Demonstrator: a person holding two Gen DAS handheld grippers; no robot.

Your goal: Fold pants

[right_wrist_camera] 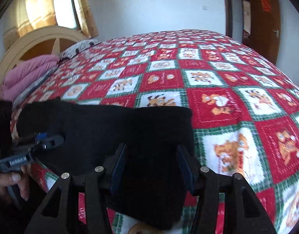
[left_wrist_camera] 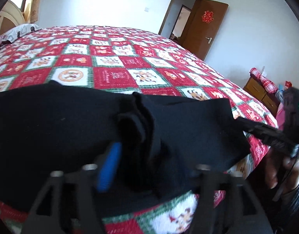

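Near the front edge of the bed [right_wrist_camera: 217,101], black pants [right_wrist_camera: 110,124] are laid across the red, white and green patterned cover, bunched into thick folds at the middle as seen from the left wrist camera. The left gripper [left_wrist_camera: 149,146] is held over those folds with its fingers spread; one blue pad [left_wrist_camera: 108,167] is seen beside the raised cloth, the other finger is hidden against the black fabric, and no pressing on the cloth can be made out. The right gripper [right_wrist_camera: 151,165] is set at the pants' right end, its blue-padded fingers [right_wrist_camera: 118,167] apart with black cloth bulging up between them; whether the cloth is pinched cannot be told. A pink quilt [right_wrist_camera: 26,76] is piled at the headboard [right_wrist_camera: 42,37] end.
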